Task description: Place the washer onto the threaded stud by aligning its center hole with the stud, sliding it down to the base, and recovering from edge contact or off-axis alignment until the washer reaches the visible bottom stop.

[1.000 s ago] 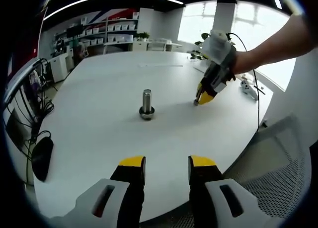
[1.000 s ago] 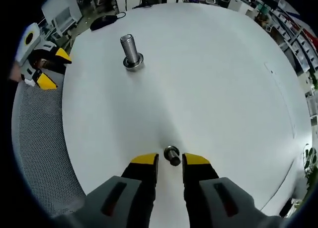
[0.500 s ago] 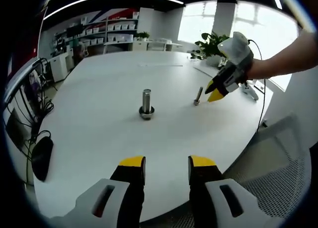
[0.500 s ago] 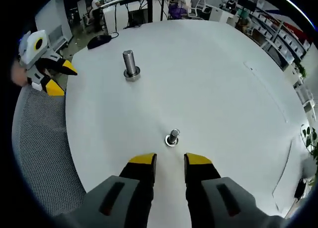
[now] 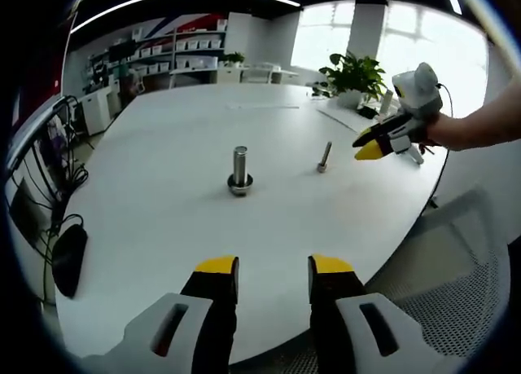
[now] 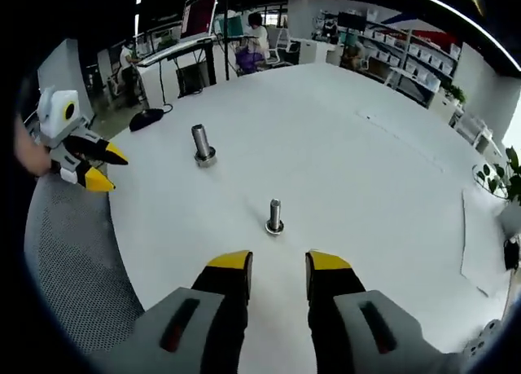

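Observation:
On the white round table [image 5: 163,219] a thick threaded stud [image 5: 239,167] stands upright with a metal ring around its foot. A thinner stud [image 5: 324,157] stands to its right on a flat ring-like base. The thin stud [image 6: 275,216] is just beyond my right gripper [image 6: 277,264], which is open with nothing between its fingers, and the thick stud [image 6: 201,145] is farther left. My left gripper [image 5: 273,270] hovers open near the table's edge. The right gripper [image 5: 370,148] shows beyond the thin stud, held by a hand. The left gripper [image 6: 98,166] shows at the table's edge.
A black mouse-like object [image 5: 69,258] lies at the table's left rim, with cables beyond it. A grey mesh chair [image 5: 456,284] stands by the near edge. A potted plant [image 5: 354,68] and shelves are behind the table. A sheet of paper [image 6: 480,235] lies at the right.
My right gripper has let go of the thin stud and drawn back and up from it; the stud stays upright on the table. The left gripper has not moved.

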Action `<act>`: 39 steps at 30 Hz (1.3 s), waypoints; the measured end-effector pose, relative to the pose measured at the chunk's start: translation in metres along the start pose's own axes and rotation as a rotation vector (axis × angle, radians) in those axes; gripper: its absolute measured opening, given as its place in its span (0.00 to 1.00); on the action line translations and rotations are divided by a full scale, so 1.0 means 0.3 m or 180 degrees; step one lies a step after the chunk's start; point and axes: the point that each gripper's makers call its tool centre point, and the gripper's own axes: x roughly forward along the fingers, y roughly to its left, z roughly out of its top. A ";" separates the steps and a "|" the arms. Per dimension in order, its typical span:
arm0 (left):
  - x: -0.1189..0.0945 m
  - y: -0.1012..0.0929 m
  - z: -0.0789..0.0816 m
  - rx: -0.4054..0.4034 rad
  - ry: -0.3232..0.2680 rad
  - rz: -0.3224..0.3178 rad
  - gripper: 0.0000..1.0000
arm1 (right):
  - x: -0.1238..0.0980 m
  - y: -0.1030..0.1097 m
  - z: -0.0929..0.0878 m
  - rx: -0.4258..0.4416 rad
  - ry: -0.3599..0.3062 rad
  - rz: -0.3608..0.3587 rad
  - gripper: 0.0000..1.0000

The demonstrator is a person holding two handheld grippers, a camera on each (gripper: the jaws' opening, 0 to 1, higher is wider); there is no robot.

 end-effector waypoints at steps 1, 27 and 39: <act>0.000 0.000 0.000 -0.0003 0.0002 -0.0001 0.32 | -0.012 0.005 0.003 0.0058 -0.0071 -0.0006 0.29; 0.000 0.000 0.003 -0.0028 -0.0013 -0.0014 0.33 | -0.167 0.060 -0.074 0.0491 -0.0329 -0.0120 0.33; -0.001 0.001 0.002 -0.0051 -0.0005 -0.0012 0.33 | -0.208 0.074 -0.100 0.0662 -0.0378 -0.0195 0.34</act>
